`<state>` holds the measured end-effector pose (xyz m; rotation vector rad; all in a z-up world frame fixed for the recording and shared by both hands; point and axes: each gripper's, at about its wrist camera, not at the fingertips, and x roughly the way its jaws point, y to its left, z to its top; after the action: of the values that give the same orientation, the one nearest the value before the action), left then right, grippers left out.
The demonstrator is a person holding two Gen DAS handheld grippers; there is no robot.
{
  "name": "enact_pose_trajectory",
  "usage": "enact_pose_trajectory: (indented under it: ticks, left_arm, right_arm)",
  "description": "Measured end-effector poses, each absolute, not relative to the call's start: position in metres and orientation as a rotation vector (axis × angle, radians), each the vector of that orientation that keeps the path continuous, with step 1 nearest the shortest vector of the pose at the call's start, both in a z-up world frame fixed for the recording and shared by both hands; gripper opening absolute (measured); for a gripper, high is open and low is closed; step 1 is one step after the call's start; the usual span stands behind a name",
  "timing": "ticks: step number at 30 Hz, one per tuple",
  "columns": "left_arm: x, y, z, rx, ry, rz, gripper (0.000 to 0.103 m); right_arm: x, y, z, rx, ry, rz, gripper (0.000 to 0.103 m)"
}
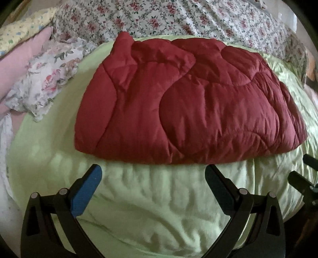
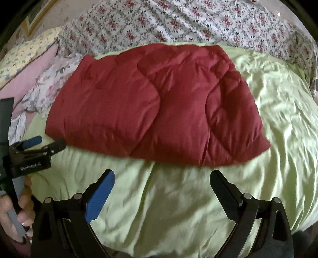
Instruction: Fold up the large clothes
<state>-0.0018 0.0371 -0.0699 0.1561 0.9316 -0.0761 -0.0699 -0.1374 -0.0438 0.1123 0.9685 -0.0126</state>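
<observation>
the red quilt (image 1: 188,103) lies folded on the green sheet (image 1: 159,198), its near edge facing both grippers. the left gripper (image 1: 153,188) hovers just short of that edge, jaws wide, nothing between them. the right gripper (image 2: 162,190) hangs the same way, wide and empty. floral bedding (image 1: 178,17) lies beyond the quilt, with pillows (image 1: 45,79) to its left.

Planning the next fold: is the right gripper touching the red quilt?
Apart. Right wrist view shows green sheet between the open right gripper and red quilt.
</observation>
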Motion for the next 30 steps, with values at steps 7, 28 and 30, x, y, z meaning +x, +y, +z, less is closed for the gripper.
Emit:
enact_pose_trajectory:
  ticks: [7,28,30]
  left_arm:
    - [-0.01,0.039,-0.05,0.209,0.906,-0.023,0.103]
    - [0.047,0.025,-0.059,0.21,0.959,0.016,0.103]
    - [0.051,0.025,-0.058,0.198,0.964,0.009,0.103]
  right_arm:
    - [-0.082,-0.136,-0.013,0.056,0.92,-0.042,0.098]
    - [-0.021,-0.155,-0.02,0.075,0.941,-0.104,0.103]
    - [-0.017,-0.156,-0.021,0.077,0.948,-0.108,0.103]
